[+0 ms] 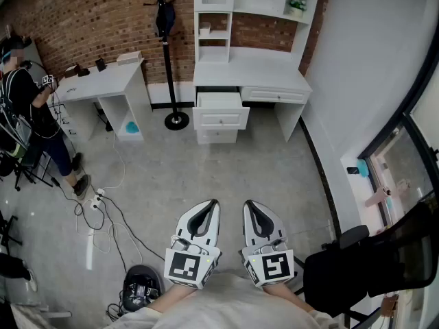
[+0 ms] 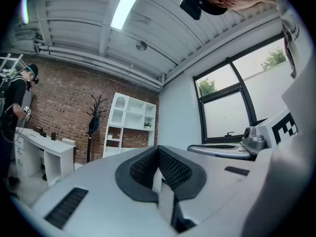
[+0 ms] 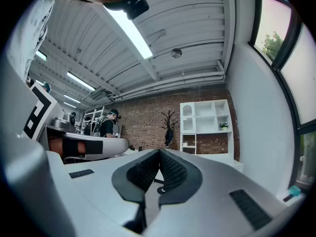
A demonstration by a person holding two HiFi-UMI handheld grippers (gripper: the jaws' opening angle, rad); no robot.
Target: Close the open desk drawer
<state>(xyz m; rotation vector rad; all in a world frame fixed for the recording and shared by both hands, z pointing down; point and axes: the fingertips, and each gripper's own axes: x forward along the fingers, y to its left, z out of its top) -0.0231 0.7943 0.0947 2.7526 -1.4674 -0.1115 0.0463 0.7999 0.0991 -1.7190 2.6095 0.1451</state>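
Both grippers sit low in the head view, at about 6 o'clock, side by side and well apart from the furniture. The left gripper [image 1: 213, 203] has its jaws closed, the ribbed black pads [image 2: 170, 168] meeting at the tip with nothing between them. The right gripper [image 1: 248, 203] is the same: jaws together and empty.

The open drawer [image 1: 219, 108] is straight ahead at 12 o'clock across a stretch of grey floor [image 1: 226, 170]. It is the top drawer on the left side of a white desk [image 1: 274, 77] and is pulled out past the desk's front edge. The desk stands against a brick wall [image 1: 89, 12] and carries a white shelf unit [image 1: 214, 43] with a small plant [image 1: 296, 5] on an upper shelf. A black coat stand [image 1: 165, 46] stands just beside the desk, at 9 o'clock from it.

At 10 o'clock a second white desk [image 1: 103, 81] stands along the same wall, and a person [image 1: 27, 108] in dark clothes stands at its left end. Cables [image 1: 103, 208] trail over the floor at 8 o'clock. A black chair [image 1: 370, 266] is at 4 o'clock, near the right gripper.
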